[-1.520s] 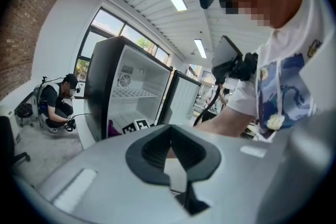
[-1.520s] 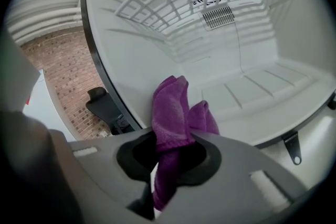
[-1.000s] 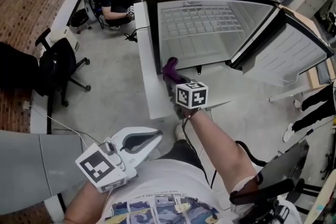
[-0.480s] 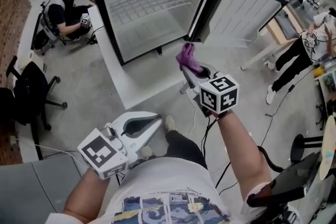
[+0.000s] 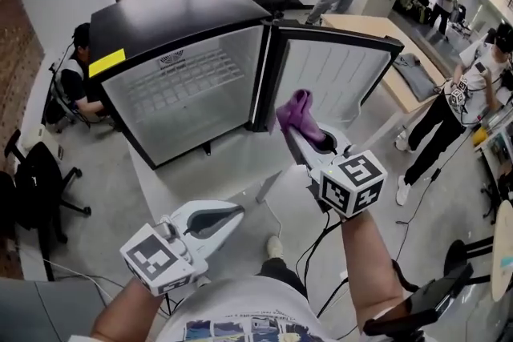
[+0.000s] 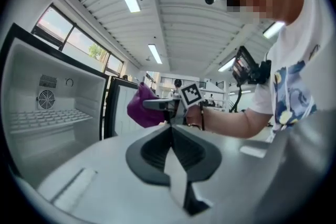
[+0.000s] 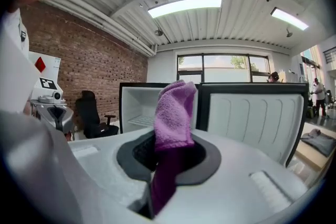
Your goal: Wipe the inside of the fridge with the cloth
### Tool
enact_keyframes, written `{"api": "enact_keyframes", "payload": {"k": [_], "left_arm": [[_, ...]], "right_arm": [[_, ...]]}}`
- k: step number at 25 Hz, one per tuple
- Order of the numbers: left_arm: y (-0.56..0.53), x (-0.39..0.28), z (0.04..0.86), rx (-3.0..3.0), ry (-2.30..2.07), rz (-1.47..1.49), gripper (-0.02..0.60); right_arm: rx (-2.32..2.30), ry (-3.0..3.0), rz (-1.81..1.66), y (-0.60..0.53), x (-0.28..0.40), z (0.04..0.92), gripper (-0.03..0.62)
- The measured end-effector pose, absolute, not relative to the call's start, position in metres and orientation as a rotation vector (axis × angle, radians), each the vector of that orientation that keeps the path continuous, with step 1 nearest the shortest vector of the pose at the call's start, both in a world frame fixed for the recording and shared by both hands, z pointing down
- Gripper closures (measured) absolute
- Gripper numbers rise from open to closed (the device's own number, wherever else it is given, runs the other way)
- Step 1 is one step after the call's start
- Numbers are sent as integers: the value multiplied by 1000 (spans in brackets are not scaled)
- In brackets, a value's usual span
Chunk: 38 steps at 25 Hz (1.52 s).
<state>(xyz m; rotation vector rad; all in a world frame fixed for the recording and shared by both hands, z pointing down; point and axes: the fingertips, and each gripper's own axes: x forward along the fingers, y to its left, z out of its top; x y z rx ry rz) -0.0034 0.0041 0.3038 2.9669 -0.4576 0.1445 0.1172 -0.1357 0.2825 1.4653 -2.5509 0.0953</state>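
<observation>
Purple terry cloth point(image 5: 297, 113) is the one cloth here. It is pinched in the right gripper point(image 5: 302, 132), with its top bunched above the jaws and a darker tail trailing down between them. It hangs in the air in front of the open fridge point(image 5: 172, 12), not inside it, near where the door point(image 5: 337, 76) swings out.

The left gripper point(image 5: 234, 214) sits lower, close to the person's body, jaws pressed together with nothing in them. That makes two grippers, and each carries one marker cube point(image 5: 353, 183) printed with black-and-white squares.

There is one fridge, black outside and white inside. It has one wire shelf point(image 5: 180, 76) and one round fan grille point(image 6: 46, 98) on the back wall. A yellow label point(image 5: 107, 62) sits on the upper corner of the frame, and a small printed mark sits above the opening. The writing on both is too small to read.

One crouching person point(image 5: 74, 76) is half hidden behind the fridge's far side. A black office chair point(image 5: 40, 172) stands to the left, and the lower interior of the fridge is hard to make out.
</observation>
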Motion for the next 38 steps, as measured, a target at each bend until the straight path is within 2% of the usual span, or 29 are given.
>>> {"api": "enact_keyframes", "payload": {"k": [6,14,21,38], "left_arm": [[-29,84,298,2959,-544,170,575],[-58,146,297,2871,-667,127,575],[-83,162,300,2875,-661,195,575],[-92,223,302,2945,-389,244,575]], "right_arm": [[1307,-2671,36,-206,166,243,540],[1066,-2787,-12,-261,169,230,540],[1167,-2723,-13,-285,197,233,540],[1586,-2466,-3,-287,344,232,540]]}}
